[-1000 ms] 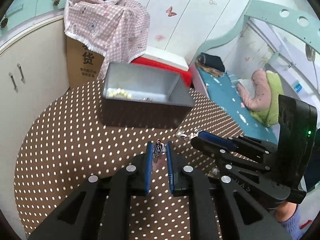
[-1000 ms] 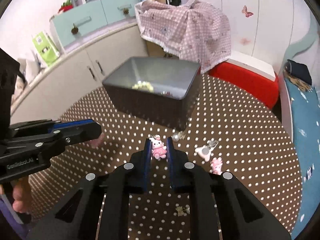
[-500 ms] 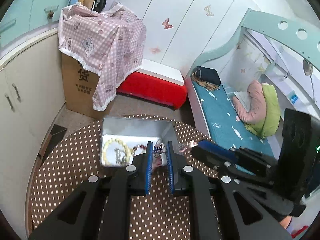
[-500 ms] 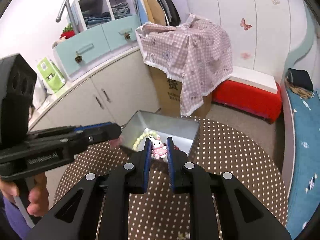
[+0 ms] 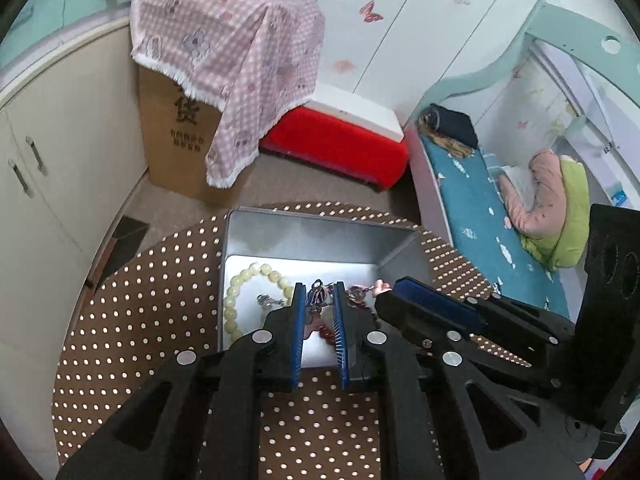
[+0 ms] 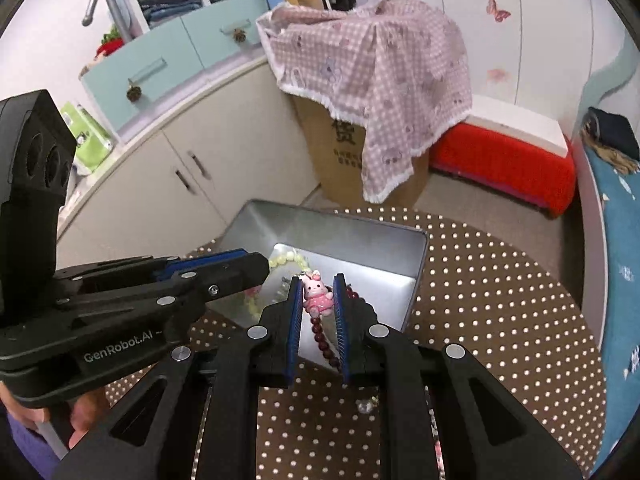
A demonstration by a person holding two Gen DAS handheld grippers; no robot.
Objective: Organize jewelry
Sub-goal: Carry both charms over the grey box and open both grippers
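An open metal tin (image 5: 320,240) (image 6: 340,236) stands on the round brown dotted table (image 5: 140,320). Inside lie a pale bead bracelet (image 5: 234,300) (image 6: 286,260) and a dark red bead bracelet (image 6: 320,336). My left gripper (image 5: 319,294) hangs over the tin, shut on a small dark metal charm (image 5: 317,294). My right gripper (image 6: 316,292) is also above the tin, shut on a pink rabbit charm (image 6: 316,294). In the left wrist view the right gripper (image 5: 390,294) reaches in from the right. The left gripper (image 6: 262,266) enters from the left in the right wrist view.
A small silver trinket (image 6: 366,406) lies on the table near my right gripper. Beyond the table stand a cardboard box under a pink checked cloth (image 5: 228,48), a red bench (image 5: 336,144), cream cabinets (image 6: 188,168) and a bed (image 5: 480,208). A hand (image 6: 80,412) holds the left gripper.
Both grippers rose from the table surface and travelled forward over the tin, each still clamping its charm. The tin's interior now shows from above.
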